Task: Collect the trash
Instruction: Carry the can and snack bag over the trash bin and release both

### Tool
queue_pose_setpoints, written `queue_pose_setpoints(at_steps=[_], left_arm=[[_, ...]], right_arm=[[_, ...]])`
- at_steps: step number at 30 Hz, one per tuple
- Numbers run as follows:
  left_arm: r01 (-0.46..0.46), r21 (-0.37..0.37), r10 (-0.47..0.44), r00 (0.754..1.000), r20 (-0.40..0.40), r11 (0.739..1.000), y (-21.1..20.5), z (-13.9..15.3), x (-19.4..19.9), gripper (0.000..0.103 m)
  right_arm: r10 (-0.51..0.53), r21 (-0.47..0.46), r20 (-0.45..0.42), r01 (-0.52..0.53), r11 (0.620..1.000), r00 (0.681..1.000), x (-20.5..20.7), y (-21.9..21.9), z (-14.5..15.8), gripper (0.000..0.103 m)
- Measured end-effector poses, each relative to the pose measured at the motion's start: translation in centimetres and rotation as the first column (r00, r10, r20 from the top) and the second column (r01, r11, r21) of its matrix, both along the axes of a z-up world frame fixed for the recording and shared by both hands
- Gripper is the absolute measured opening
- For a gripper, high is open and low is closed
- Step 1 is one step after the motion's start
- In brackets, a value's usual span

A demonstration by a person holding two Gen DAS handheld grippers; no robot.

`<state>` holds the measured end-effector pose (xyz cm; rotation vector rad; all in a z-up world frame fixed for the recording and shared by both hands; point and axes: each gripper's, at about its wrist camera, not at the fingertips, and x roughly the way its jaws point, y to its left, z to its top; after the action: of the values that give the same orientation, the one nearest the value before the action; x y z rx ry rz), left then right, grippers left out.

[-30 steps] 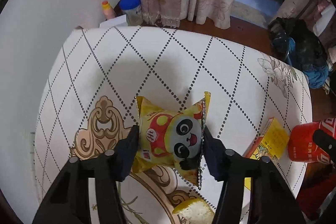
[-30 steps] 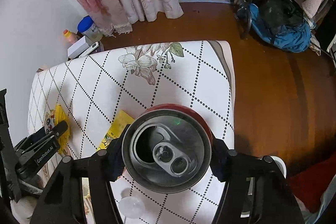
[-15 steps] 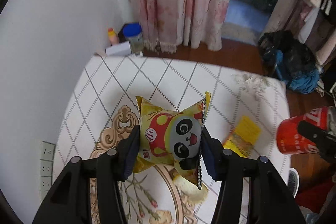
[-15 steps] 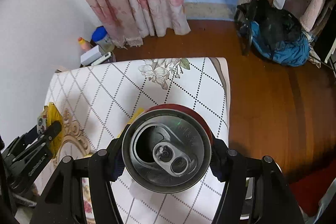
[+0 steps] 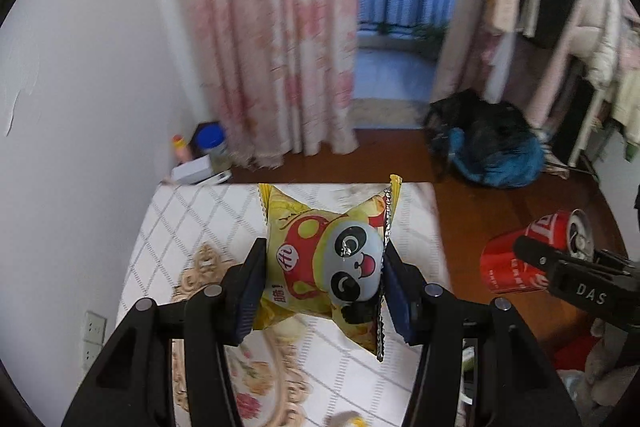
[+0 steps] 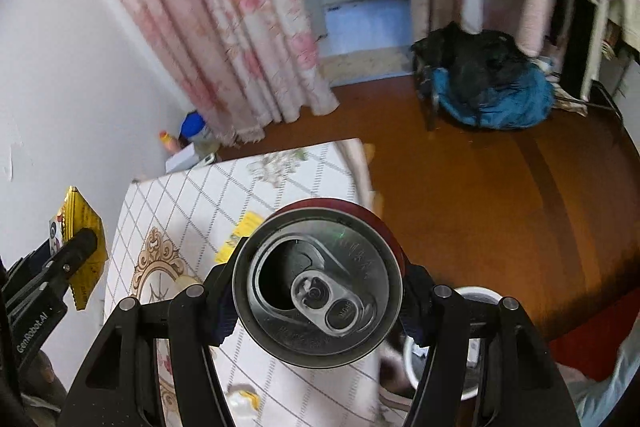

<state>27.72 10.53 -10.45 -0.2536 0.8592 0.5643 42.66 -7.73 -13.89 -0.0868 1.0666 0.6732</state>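
Observation:
My left gripper (image 5: pixel 322 281) is shut on a yellow snack bag with a panda face (image 5: pixel 332 259), held well above the table (image 5: pixel 192 223). From the right wrist view the same snack bag (image 6: pixel 82 227) shows edge-on at the far left in the left gripper's fingers (image 6: pixel 76 247). My right gripper (image 6: pixel 316 291) is shut on an opened red soda can (image 6: pixel 318 281), its pull-tab top facing the camera. In the left wrist view the soda can (image 5: pixel 524 259) hangs at the right over the floor, past the table's right edge.
A yellow wrapper (image 6: pixel 240 235) and a pale food scrap (image 6: pixel 240 397) lie on the diamond-patterned table (image 6: pixel 180 195). A white bin rim (image 6: pixel 472 297) shows below the can. Wall at left, curtain (image 5: pixel 272 27) behind, dark bag pile (image 5: pixel 484 143) on the wood floor.
Both grippers have risen and pulled back from the table with their loads; the table looks smaller and lower. The can now sits beside the table's right edge, above the white bin.

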Motion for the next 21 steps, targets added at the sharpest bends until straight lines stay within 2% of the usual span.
queue_pose_setpoints(at_steps=[5,9,14,21], left_arm=[[0.116,-0.004,-0.116,0.993,0.033,0.993,-5.7,1.1,2.3,0.05],[0.201,-0.032,-0.2,0.979,0.032,0.979,-10.1,0.0,4.6,0.05],[0.291,-0.094,-0.294,0.956,-0.012,0.952,-15.4,-3.8,8.2,0.05],[0.347,-0.192,-0.374,0.919,-0.128,0.918,-21.9,-11.6,12.0,0.05]], right_arm=[[-0.093,0.014,0.008,0.093,0.996,0.996,0.8,-8.3,1.1,0.066],[-0.174,-0.002,-0.009,0.174,0.985,0.985,1.8,-14.4,-0.2,0.066],[-0.275,-0.048,-0.079,0.272,0.961,0.958,3.1,-21.8,-4.9,0.066],[-0.366,-0.094,-0.242,0.354,0.931,0.899,4.8,-28.6,-14.7,0.066]])
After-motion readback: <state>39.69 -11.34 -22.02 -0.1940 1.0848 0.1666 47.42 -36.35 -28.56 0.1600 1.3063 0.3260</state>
